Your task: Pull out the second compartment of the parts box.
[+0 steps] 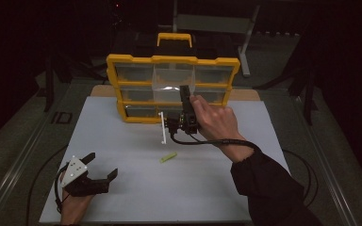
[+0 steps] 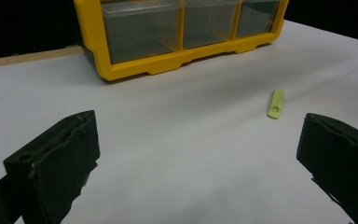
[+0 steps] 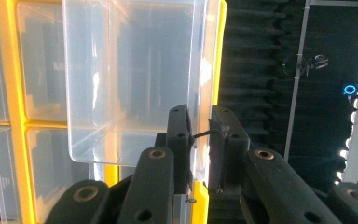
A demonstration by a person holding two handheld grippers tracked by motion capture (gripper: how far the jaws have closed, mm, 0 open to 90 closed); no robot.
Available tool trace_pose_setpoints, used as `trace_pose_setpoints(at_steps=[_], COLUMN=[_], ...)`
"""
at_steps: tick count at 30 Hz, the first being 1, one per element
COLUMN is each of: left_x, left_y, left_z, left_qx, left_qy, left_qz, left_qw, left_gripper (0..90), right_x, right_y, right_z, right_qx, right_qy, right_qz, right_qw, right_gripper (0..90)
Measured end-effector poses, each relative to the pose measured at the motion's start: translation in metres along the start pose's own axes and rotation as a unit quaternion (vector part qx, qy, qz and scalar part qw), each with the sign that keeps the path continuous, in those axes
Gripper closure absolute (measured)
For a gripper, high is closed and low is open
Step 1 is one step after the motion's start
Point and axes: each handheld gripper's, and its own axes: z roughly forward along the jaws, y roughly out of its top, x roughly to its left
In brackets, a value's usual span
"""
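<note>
White tabletop (image 1: 136, 188) in a dark room. Right gripper (image 1: 185, 96) fingers clamped on a clear drawer (image 3: 135, 70) of the yellow organizer (image 1: 172, 60); left gripper (image 1: 96, 167) fingers apart, well in front of it.

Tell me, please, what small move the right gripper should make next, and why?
Probably keep drawing the clear drawer out toward the person: the right gripper is shut on its front wall, and it already juts from the yellow organizer.
</note>
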Motion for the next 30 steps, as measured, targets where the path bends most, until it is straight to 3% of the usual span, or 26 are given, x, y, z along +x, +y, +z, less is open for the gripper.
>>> trace_pose_setpoints(at_steps=[3, 7, 8, 10, 11, 16, 22, 30], left_x=[0.000, 0.000, 0.000, 0.000, 0.000, 0.000, 0.000, 0.000], left_y=[0.000, 0.000, 0.000, 0.000, 0.000, 0.000, 0.000, 0.000], left_z=[0.000, 0.001, 0.001, 0.001, 0.001, 0.001, 0.001, 0.001], left_qx=[0.000, 0.000, 0.000, 0.001, 0.001, 0.002, 0.004, 0.004], left_qy=[0.000, 0.000, 0.000, 0.001, 0.000, 0.001, 0.001, 0.001], left_qz=[0.000, 0.000, 0.000, 0.000, 0.000, 0.001, 0.003, 0.002], left_qw=[1.0000, 1.0000, 1.0000, 1.0000, 1.0000, 1.0000, 1.0000, 1.0000], left_gripper=[0.3, 0.3, 0.3, 0.3, 0.3, 0.3, 0.3, 0.3], right_x=[0.000, 0.004, 0.005, 0.006, 0.009, 0.017, 0.032, 0.054], right_y=[-0.001, -0.003, -0.004, -0.004, -0.006, -0.009, -0.011, -0.013], right_z=[0.000, -0.001, -0.001, -0.002, -0.002, -0.003, -0.007, -0.014], right_qx=[-0.002, -0.011, -0.013, -0.016, -0.014, -0.017, -0.017, -0.013], right_qy=[-0.001, 0.001, 0.006, 0.011, 0.008, 0.003, -0.015, 0.002], right_qz=[0.004, 0.008, 0.018, 0.025, 0.021, 0.034, 0.038, 0.059], right_qw=[1.0000, 0.9999, 0.9997, 0.9995, 0.9997, 0.9993, 0.9990, 0.9982], right_gripper=[75.5, 60.1, 52.0, 47.6, 40.3, 37.6, 21.4, 17.4])
